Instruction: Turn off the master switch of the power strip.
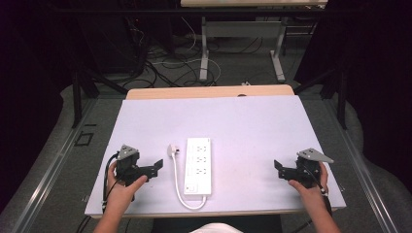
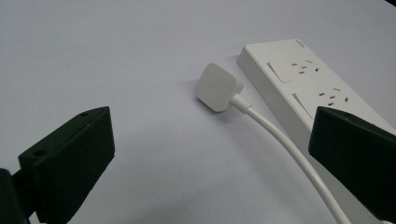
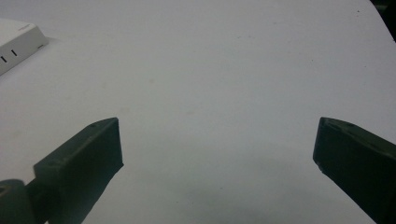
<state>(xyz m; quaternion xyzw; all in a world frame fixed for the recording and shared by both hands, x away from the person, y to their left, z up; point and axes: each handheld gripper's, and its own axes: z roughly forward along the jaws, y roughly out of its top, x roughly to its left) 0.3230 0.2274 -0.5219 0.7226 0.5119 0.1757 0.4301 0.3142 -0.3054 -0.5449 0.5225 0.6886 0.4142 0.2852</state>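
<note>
A white power strip (image 1: 198, 165) lies lengthwise in the middle of the white table (image 1: 252, 126). Its white cable (image 1: 179, 190) loops from the near end round to a white plug (image 1: 173, 150) lying flat just left of the strip. The left gripper view shows the plug (image 2: 217, 87), the cable (image 2: 289, 149) and the strip (image 2: 303, 88) ahead. My left gripper (image 1: 156, 168) stands open at the near left, a short way from the plug, jaws wide apart and empty (image 2: 210, 154). My right gripper (image 1: 278, 167) is open at the near right, nothing between its jaws (image 3: 217, 158).
A corner of the power strip (image 3: 16, 44) sits at the far left in the right gripper view. Beyond the table's far wooden edge (image 1: 209, 91) are a floor with tangled cables (image 1: 165, 63) and another table's metal legs (image 1: 204, 48). Dark curtains flank both sides.
</note>
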